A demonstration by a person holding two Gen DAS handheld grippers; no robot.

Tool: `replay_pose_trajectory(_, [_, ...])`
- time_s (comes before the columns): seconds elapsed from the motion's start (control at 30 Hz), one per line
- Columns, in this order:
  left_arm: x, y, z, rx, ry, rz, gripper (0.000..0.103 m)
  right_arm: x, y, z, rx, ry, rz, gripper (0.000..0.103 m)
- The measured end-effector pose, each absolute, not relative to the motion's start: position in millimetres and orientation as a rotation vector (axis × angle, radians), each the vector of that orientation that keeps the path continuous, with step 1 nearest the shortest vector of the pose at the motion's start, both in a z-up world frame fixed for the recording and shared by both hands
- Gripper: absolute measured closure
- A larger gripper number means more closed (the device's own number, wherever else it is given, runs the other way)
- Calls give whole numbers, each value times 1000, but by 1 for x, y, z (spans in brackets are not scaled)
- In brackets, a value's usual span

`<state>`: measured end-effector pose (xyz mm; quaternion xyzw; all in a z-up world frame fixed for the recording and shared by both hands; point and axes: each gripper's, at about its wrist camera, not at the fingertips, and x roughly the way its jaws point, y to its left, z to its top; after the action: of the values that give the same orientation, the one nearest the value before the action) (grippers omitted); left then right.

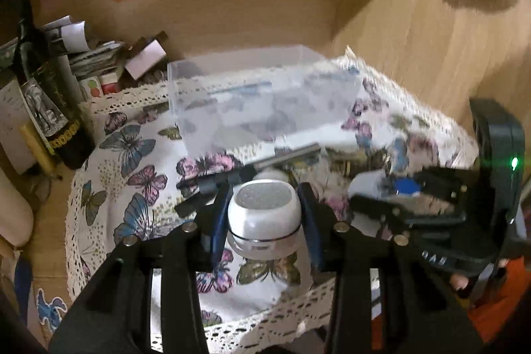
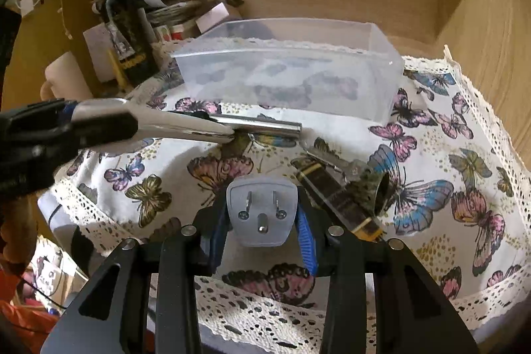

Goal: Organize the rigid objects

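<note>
My left gripper (image 1: 264,214) is shut on a round white device with a perforated grey top (image 1: 264,209), held above the butterfly cloth (image 1: 132,155). My right gripper (image 2: 262,214) is shut on a grey plug adapter (image 2: 262,209) with its metal prongs facing the camera. The right gripper also shows at the right of the left wrist view (image 1: 398,191). A clear plastic box (image 2: 292,72) stands at the back of the cloth and looks empty; it also shows in the left wrist view (image 1: 262,98). A metal rod (image 2: 259,123) lies on the cloth in front of the box.
A dark strap-like object with a cylindrical piece (image 2: 348,198) and a key (image 2: 332,160) lie on the cloth right of the adapter. A dark bottle (image 2: 127,32) and stacked papers (image 2: 172,10) stand at the back left. Wooden walls (image 2: 491,55) enclose the back and right.
</note>
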<state>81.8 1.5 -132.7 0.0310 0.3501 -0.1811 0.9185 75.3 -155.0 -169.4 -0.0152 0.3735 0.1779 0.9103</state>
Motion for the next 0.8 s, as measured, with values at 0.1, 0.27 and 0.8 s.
replay_pose_trajectory(0.1, [83,4,-129,35,705,-372,63,76,-154,-168,-30,763,366,69])
replay_pose_trajectory(0.27, [84,2,-119,31,668,-372,63,79,-153,-158,-27,722,365,69])
replay_pose_trajectory(0.8, [106,3,-76,-2,584,-360,101,112,-164,-116,32,614,339,69])
